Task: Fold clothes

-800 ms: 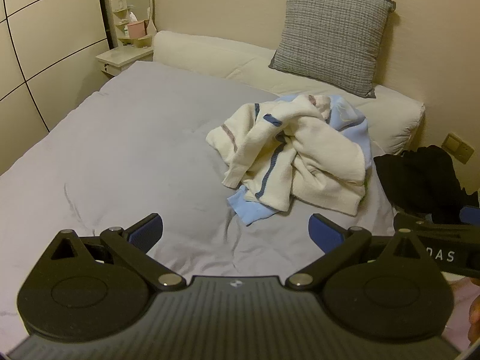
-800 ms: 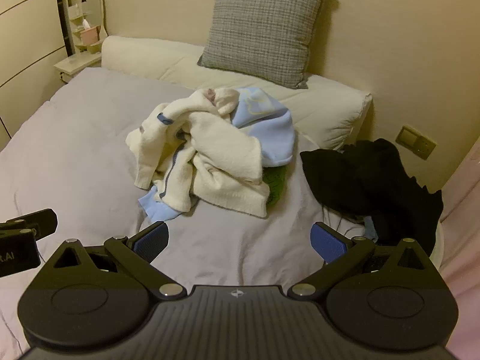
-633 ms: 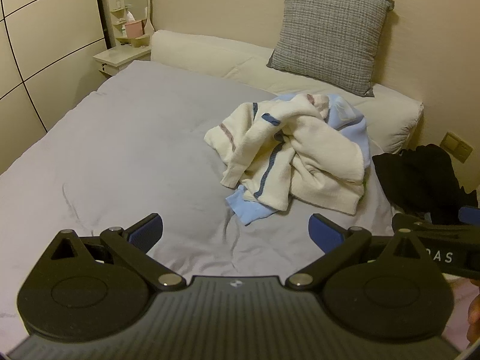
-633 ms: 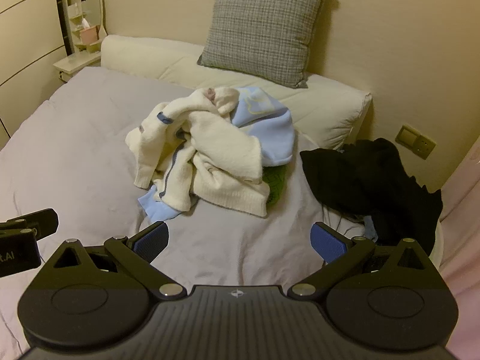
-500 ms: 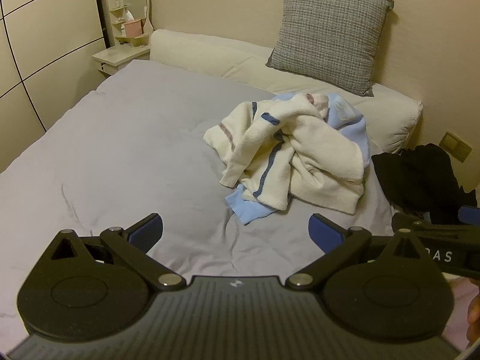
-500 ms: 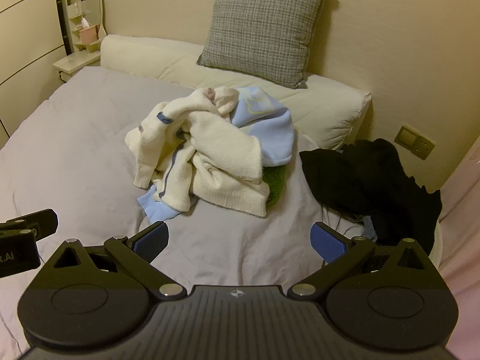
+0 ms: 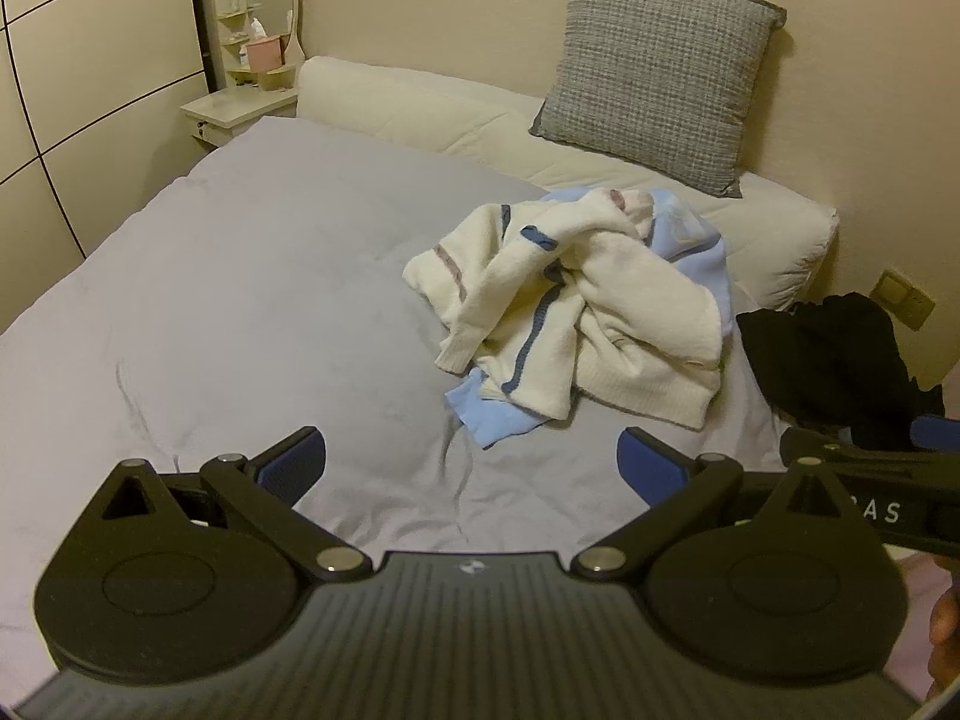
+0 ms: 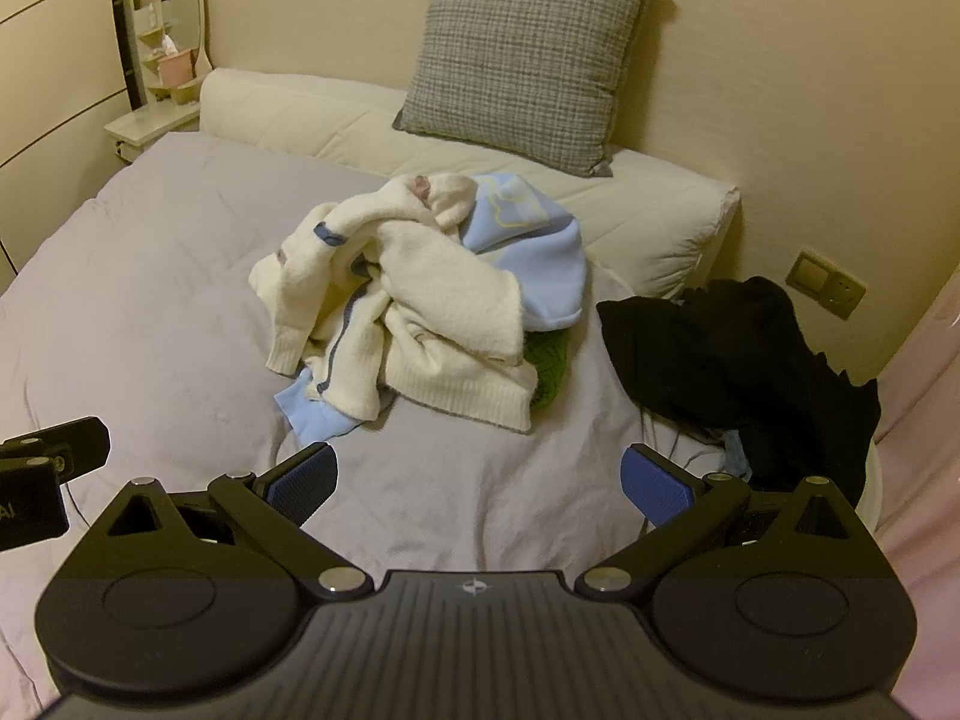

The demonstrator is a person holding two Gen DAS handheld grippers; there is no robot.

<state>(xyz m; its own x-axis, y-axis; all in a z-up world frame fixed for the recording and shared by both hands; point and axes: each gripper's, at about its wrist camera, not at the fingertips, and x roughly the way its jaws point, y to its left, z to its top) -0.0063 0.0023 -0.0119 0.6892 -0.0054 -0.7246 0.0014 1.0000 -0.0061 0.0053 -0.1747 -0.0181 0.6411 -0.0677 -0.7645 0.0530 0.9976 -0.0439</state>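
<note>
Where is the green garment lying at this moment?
In the right wrist view, the green garment peeks out from under the right edge of the cream sweater, below the light blue garment, left of the black clothes.

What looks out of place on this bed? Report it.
Two unfolded heaps: a cream sweater tangled over a light blue garment and something green mid-bed, and black clothes spilling over the bed's right edge. Nothing looks damaged.

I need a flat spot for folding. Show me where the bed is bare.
The grey duvet lies bare left of the cream sweater pile, out to its left edge, and between pile and claws. Crowded: the right side, where the black clothes lie beside the pile.
</note>
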